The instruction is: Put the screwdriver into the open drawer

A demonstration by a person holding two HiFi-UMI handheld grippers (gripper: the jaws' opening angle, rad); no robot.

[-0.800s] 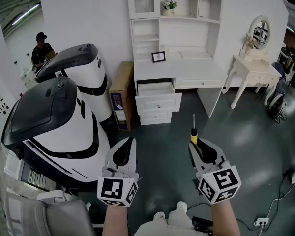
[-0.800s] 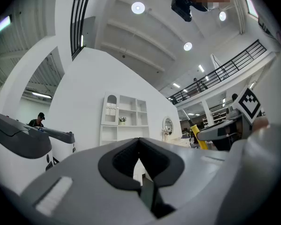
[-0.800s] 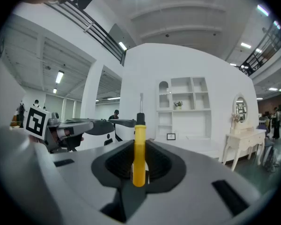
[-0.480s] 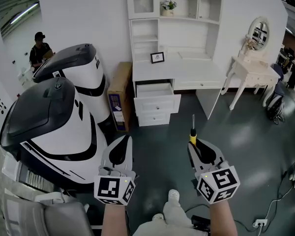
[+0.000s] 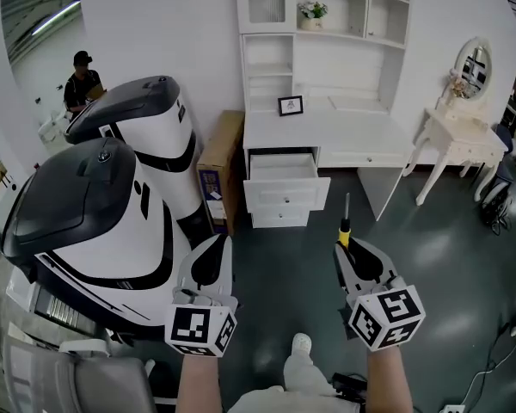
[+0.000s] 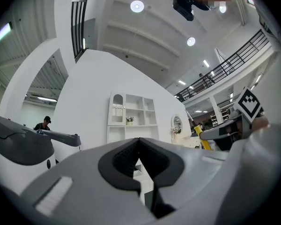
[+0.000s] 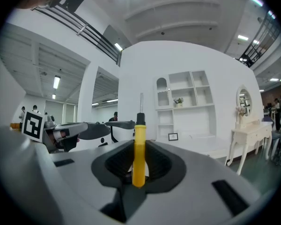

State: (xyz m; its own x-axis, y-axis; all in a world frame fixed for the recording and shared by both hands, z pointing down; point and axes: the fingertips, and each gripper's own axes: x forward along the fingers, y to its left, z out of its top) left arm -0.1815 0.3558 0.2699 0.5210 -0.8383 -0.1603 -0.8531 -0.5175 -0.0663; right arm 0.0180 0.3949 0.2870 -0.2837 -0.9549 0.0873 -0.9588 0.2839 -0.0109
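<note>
Between the pads of the right tongs (image 5: 347, 249) sits the screwdriver (image 5: 345, 229), clamped low on its yellow handle, its thin shaft pointing ahead toward the open drawer (image 5: 282, 166) under the white tabletop (image 5: 327, 132), well apart across the floor. It looks light and rigid, with smooth plastic that could pivot or slip, so a firm mid-handle hold suits it. The left tongs (image 5: 219, 246) are pressed together, empty.

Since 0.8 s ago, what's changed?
Nothing taken or let go. The desk and its open drawer have shifted right and slightly down in the head view and look a touch nearer. A foot has come forward. Unchanged: right gripper clamped on the screwdriver, shaft toward the drawer; left gripper shut, empty.
</note>
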